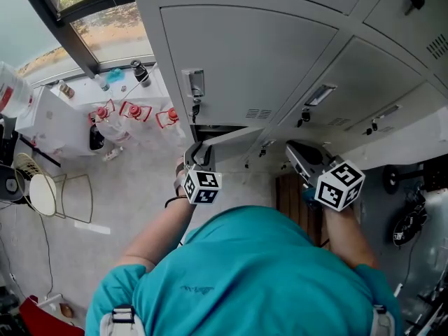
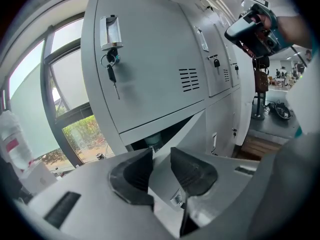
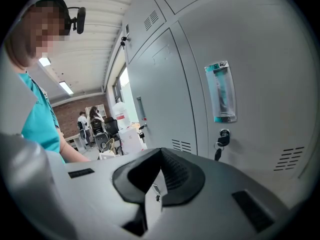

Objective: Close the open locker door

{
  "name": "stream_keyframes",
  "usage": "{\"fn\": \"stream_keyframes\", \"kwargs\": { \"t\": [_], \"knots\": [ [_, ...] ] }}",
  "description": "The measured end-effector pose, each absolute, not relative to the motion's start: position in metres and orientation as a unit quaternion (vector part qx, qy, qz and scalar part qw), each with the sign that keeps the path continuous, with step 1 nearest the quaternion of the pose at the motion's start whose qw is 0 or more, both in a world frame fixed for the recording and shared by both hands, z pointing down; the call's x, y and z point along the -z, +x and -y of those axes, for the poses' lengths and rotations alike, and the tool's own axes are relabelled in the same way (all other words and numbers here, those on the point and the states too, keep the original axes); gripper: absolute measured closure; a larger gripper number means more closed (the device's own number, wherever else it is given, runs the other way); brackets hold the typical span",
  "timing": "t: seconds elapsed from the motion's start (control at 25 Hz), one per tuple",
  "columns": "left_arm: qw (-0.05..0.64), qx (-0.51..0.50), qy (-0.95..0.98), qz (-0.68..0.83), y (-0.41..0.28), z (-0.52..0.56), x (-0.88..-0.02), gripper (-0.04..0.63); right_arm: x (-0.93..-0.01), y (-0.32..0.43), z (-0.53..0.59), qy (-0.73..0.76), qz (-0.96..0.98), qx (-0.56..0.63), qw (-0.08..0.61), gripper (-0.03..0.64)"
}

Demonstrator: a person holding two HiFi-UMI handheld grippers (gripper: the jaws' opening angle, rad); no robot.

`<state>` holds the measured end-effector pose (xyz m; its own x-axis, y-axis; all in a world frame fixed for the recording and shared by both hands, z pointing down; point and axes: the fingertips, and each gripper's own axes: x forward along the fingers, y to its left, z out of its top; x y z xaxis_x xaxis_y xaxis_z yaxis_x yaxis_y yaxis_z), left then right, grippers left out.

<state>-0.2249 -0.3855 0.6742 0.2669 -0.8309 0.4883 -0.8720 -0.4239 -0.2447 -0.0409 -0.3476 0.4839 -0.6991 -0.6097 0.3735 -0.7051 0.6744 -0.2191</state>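
The low locker door (image 1: 234, 135) stands ajar in front of a dark opening (image 1: 212, 128) in the grey locker bank. In the left gripper view the same door (image 2: 195, 129) slants toward me and its free edge runs in between the two pads. My left gripper (image 1: 195, 154) (image 2: 161, 160) is shut on that edge. Further right, my right gripper (image 1: 295, 151) (image 3: 160, 151) hovers in front of closed lockers; its pads meet at the tips with nothing between them. It also shows at the top right of the left gripper view, right gripper (image 2: 252, 26).
Above the open door is a closed locker with a key (image 2: 112, 73) hanging in its lock. Another key (image 3: 222, 140) hangs in a closed door on the right. A white table with bottles (image 1: 129, 110) stands by the window, left. A wooden bench (image 1: 290, 194) lies below the right gripper.
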Motion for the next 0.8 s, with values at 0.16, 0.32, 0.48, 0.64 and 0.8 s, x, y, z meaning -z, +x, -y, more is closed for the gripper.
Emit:
{"fn": "stream_keyframes", "kwargs": {
  "t": [0.16,0.32,0.48,0.64,0.8],
  "knots": [
    [0.041,-0.287,0.789,0.542,-0.228,0.380,-0.673,0.485,-0.483,-0.035,0.346,0.368,0.903,-0.177,0.135,0.618],
    [0.063,-0.283,0.783,0.550,-0.232,0.374,-0.674,0.485,-0.484,-0.031,0.343,0.367,0.903,-0.180,0.134,0.618],
    [0.089,-0.273,0.776,0.561,-0.236,0.374,-0.673,0.483,-0.485,-0.027,0.342,0.368,0.902,-0.182,0.133,0.618],
    [0.108,-0.264,0.771,0.570,-0.242,0.379,-0.674,0.483,-0.486,-0.023,0.340,0.369,0.901,-0.183,0.133,0.618],
    [0.136,-0.246,0.764,0.581,-0.246,0.391,-0.674,0.483,-0.486,-0.021,0.337,0.369,0.901,-0.184,0.133,0.618]
  ]
}}
